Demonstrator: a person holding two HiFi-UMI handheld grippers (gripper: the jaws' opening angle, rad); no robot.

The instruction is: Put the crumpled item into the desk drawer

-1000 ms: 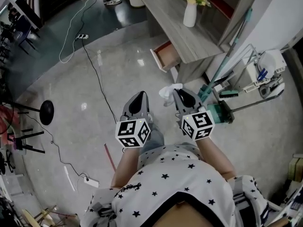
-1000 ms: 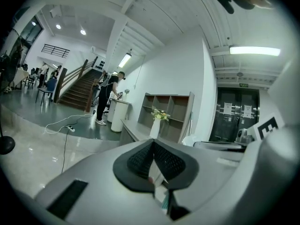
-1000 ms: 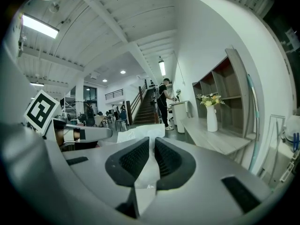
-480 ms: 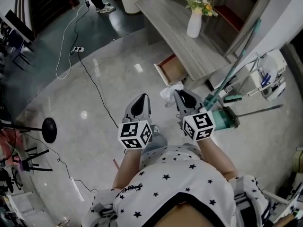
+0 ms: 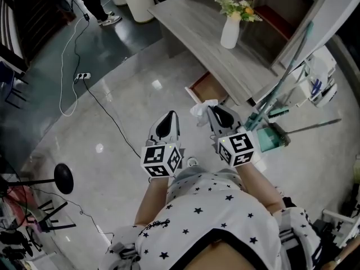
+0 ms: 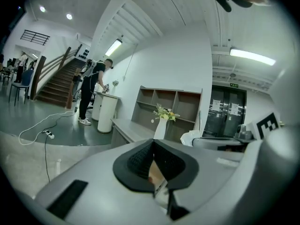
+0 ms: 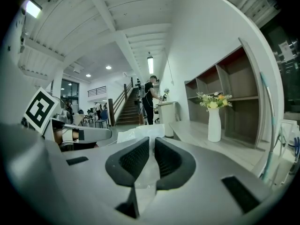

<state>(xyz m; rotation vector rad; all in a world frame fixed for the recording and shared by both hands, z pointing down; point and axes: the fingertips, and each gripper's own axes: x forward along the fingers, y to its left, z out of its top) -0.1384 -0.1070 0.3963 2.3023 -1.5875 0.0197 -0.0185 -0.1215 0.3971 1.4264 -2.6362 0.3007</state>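
Note:
In the head view my right gripper (image 5: 212, 111) is shut on the crumpled white item (image 5: 202, 109), which sticks out to the left of its tip. The right gripper view shows the white item (image 7: 138, 133) pinched between the black pads (image 7: 137, 156). My left gripper (image 5: 169, 117) is beside it, shut with nothing in it; in its own view the left gripper (image 6: 153, 144) has its pads meeting at the tips. The open desk drawer (image 5: 206, 88) lies just ahead, under the grey desk (image 5: 198, 21). Both grippers hang over the floor, short of the drawer.
A white vase of flowers (image 5: 230, 30) stands on the desk. To the right are a teal broom and dustpan (image 5: 269, 135) and a cart (image 5: 318, 80). A black cable (image 5: 107, 108) crosses the floor at left, near a stand base (image 5: 64, 179). A person (image 6: 91, 90) stands further back.
Both grippers have been carried forward together; the desk and the open drawer have come closer in the head view. The right gripper's hold on the item is unchanged.

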